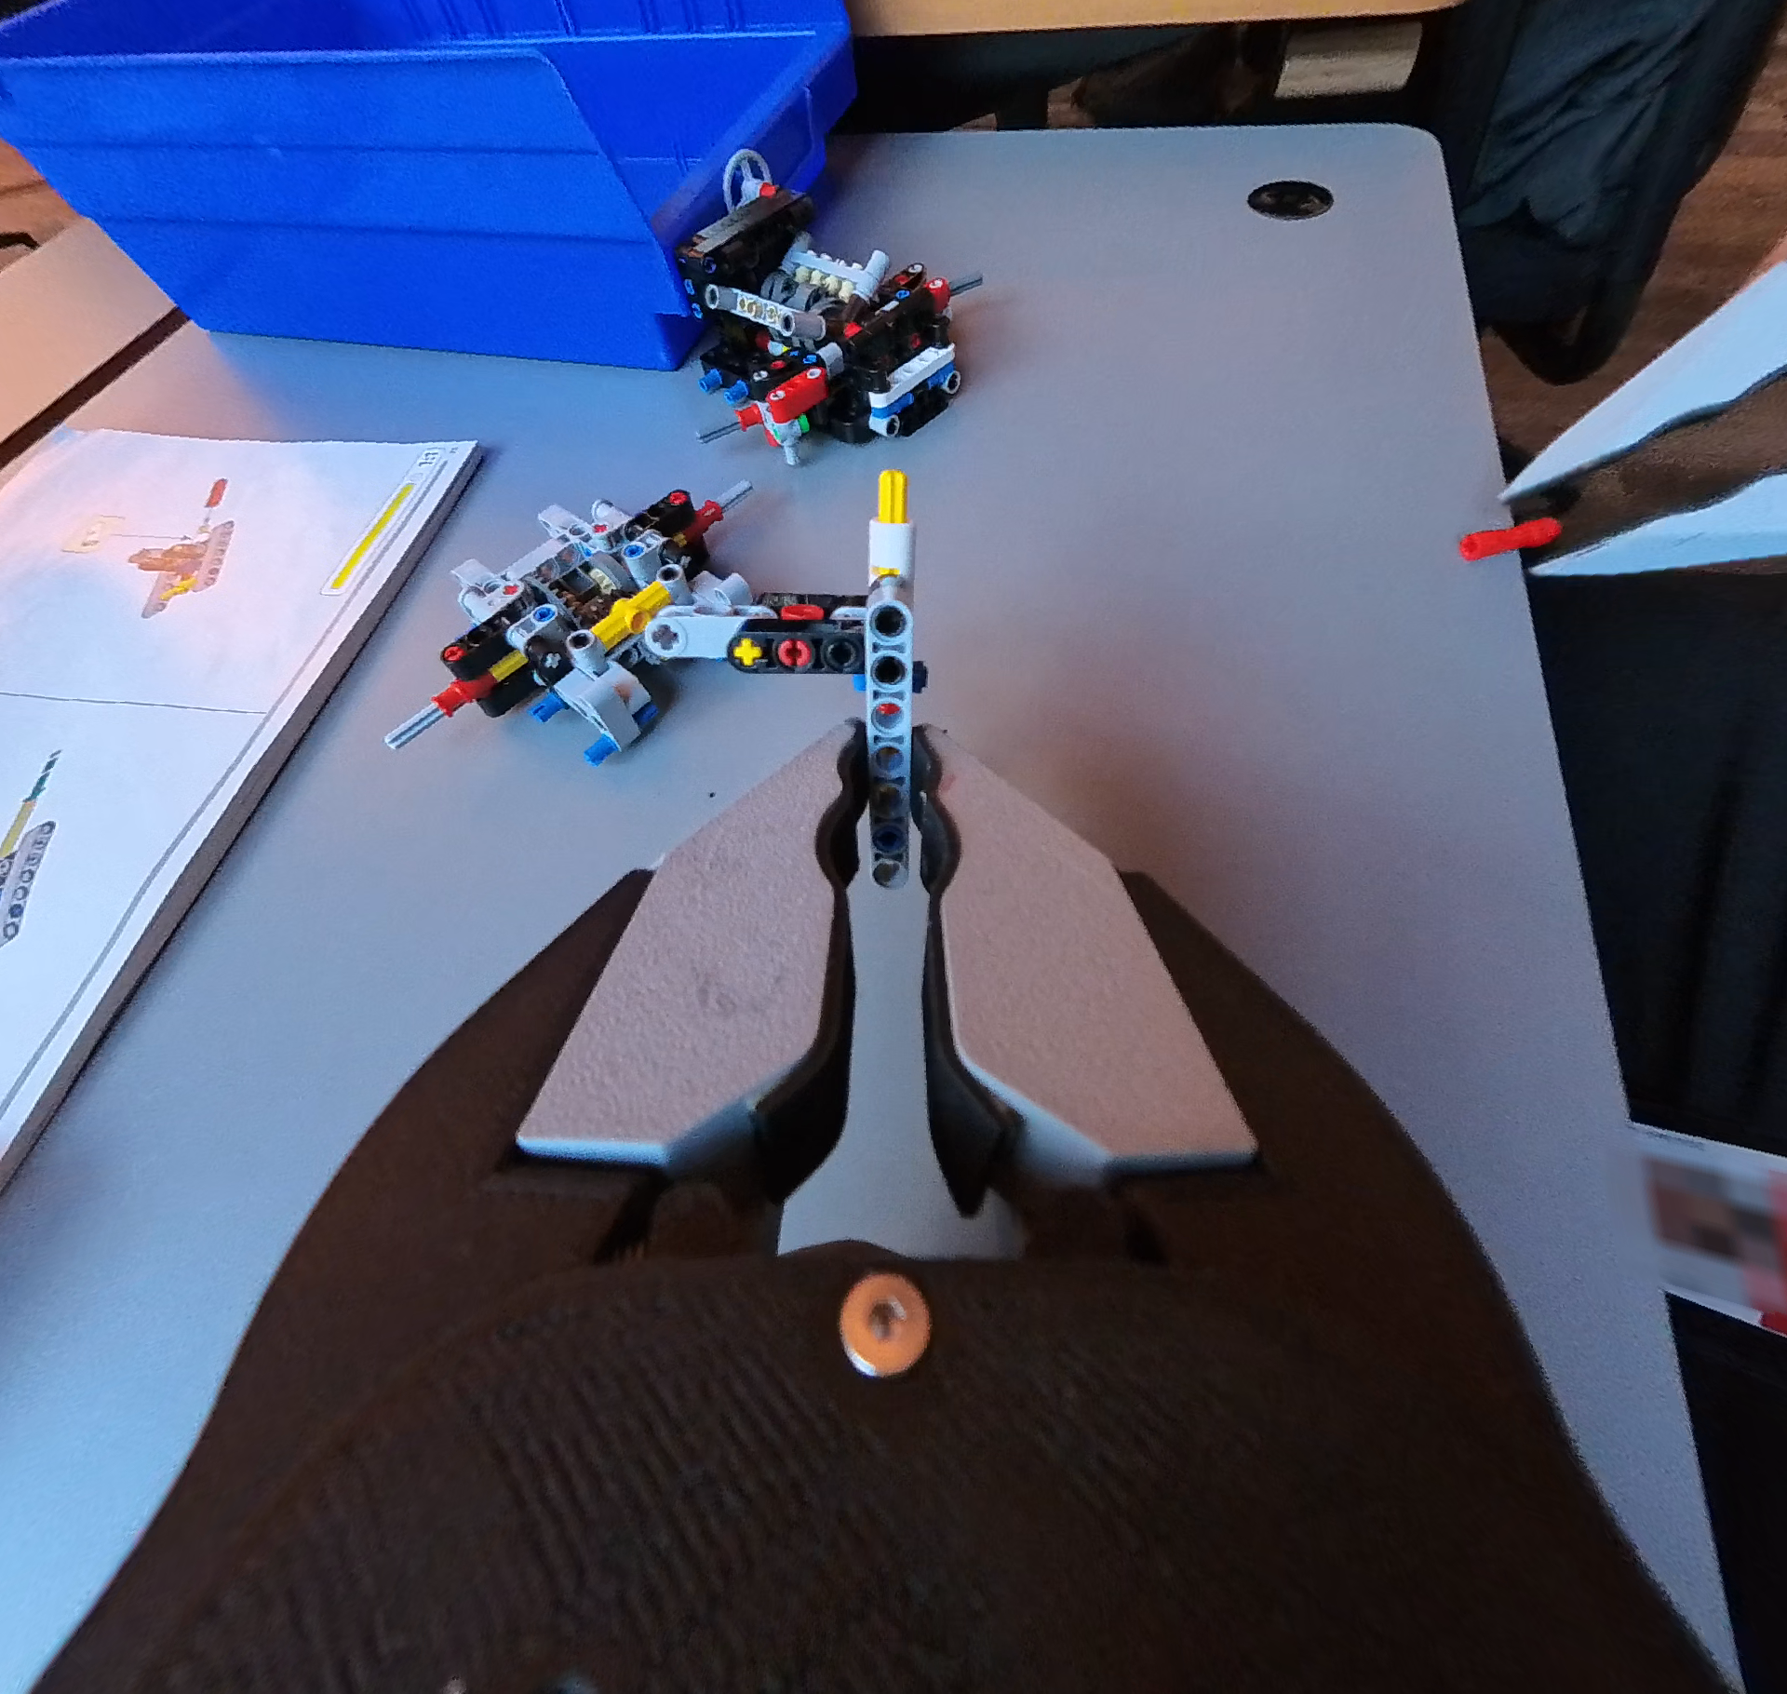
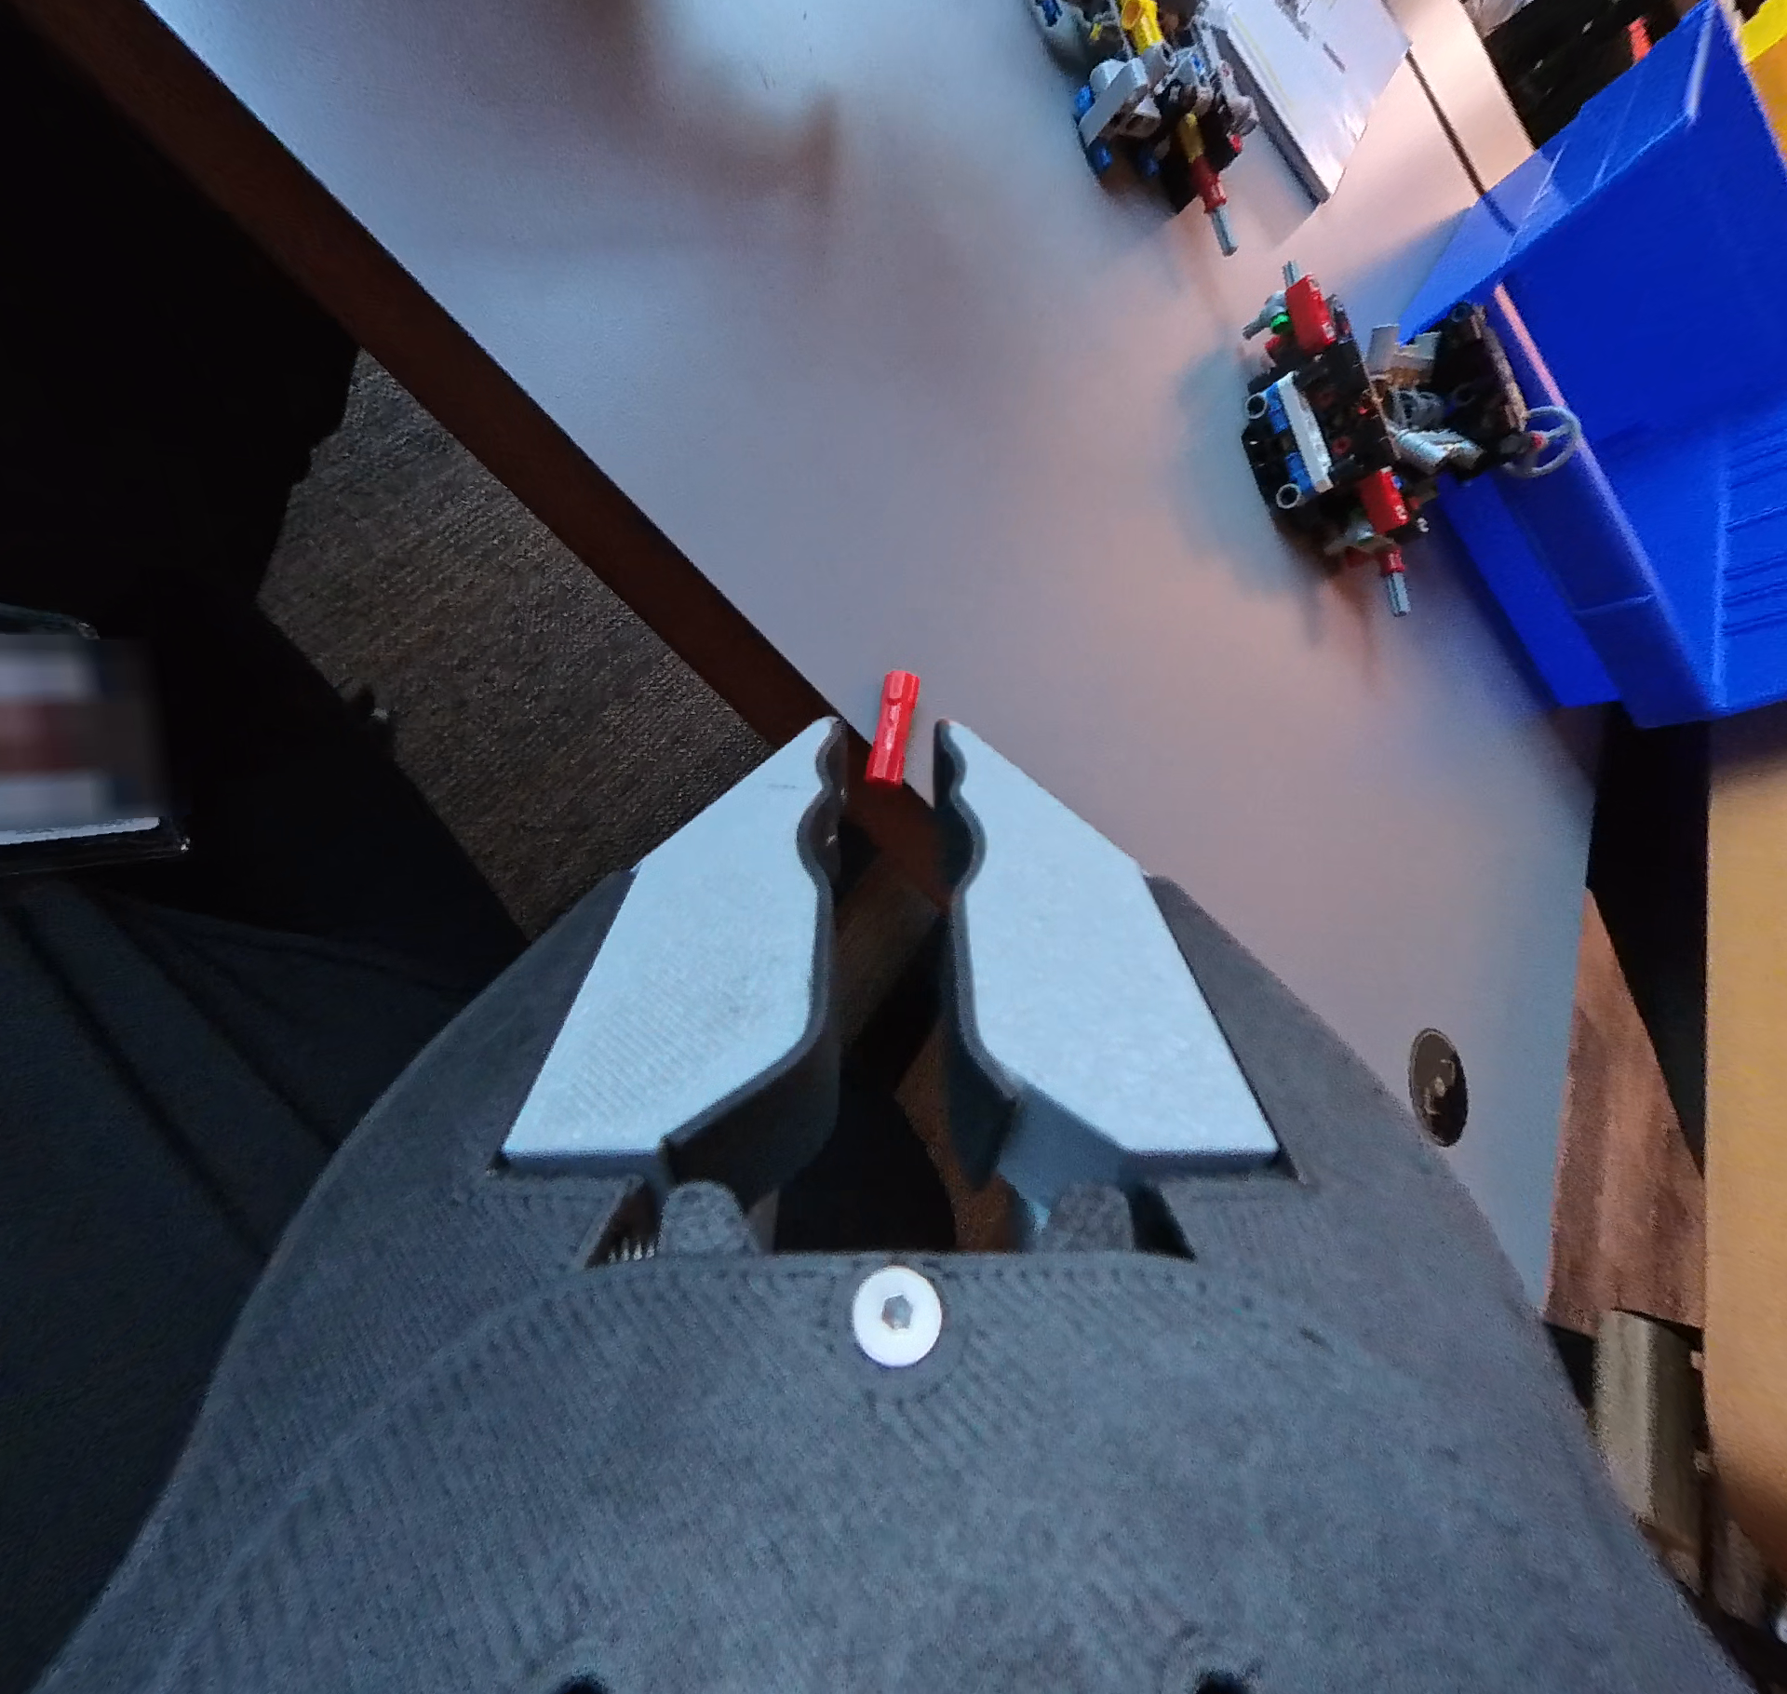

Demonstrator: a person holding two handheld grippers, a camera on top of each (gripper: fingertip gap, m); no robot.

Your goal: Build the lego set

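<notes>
Left gripper [image 1: 888, 806]: fingers clamped on both sides of grey holed beam [image 1: 888, 710], beam upright with yellow axle [image 1: 891, 499] on top, black beam joined at side.

Right gripper [image 2: 890, 768]: fingers slightly apart, red pin [image 2: 892, 729] between tips at surface [image 2: 967, 390] edge, gap visible each side, not gripped.

Two brick assemblies [image 1: 580, 623], [image 1: 822, 332], blue bin [image 1: 416, 149], booklet [image 1: 174, 642] nearby.

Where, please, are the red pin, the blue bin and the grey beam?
Red pin [image 2: 892, 729]: right wrist view, mid-shaft.
Blue bin [image 1: 387, 197]: left wrist view, front wall.
Grey beam [image 1: 890, 671]: left wrist view, upper holes.
</notes>
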